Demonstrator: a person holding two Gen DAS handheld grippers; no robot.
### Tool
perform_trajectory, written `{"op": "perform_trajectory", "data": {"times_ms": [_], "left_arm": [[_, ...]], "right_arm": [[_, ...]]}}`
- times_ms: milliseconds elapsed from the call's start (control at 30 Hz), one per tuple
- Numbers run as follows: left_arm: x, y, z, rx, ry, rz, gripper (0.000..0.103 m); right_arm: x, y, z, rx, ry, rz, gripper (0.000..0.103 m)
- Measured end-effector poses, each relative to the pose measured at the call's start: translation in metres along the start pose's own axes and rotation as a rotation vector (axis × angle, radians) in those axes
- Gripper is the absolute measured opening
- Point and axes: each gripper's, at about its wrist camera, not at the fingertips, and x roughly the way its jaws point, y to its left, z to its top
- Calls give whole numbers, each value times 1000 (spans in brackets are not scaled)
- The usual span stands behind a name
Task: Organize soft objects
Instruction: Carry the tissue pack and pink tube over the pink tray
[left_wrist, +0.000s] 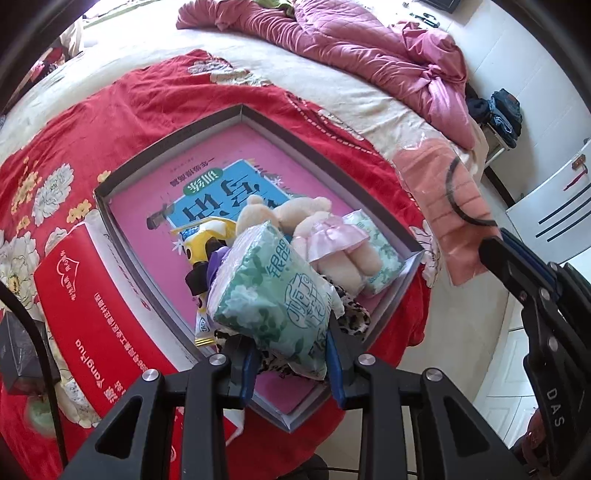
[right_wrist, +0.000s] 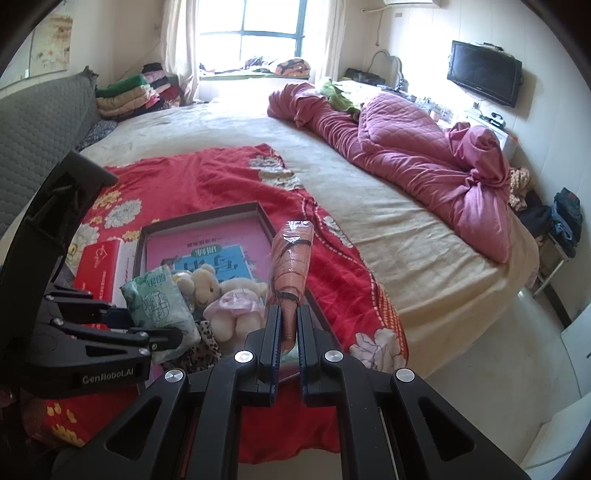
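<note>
A shallow box (left_wrist: 236, 110) lies on a blanket (left_wrist: 122, 99) spread over the near part of the bed (right_wrist: 424, 236); a book (left_wrist: 221, 192) lies flat inside it, with a plush toy (left_wrist: 325, 236) on the book's near end; a tissue pack (left_wrist: 376, 254) lies just right of the toy, in the box's right corner; a flat carton (left_wrist: 92, 295) sits on the blanket against the box's left wall; a bunched quilt (right_wrist: 406, 147) lies along the bed's far right side, well apart from the box.

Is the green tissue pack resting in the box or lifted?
Lifted: the left hand-held gripper clamps the tissue pack above the box.
</note>
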Motion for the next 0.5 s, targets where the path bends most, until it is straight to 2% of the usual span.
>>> {"op": "perform_trajectory", "data": {"times_ms": [500], "left_arm": [[17,16,8,-19,17,-2,32]], "right_arm": [[45,2,-6,17,82,12,8]]}}
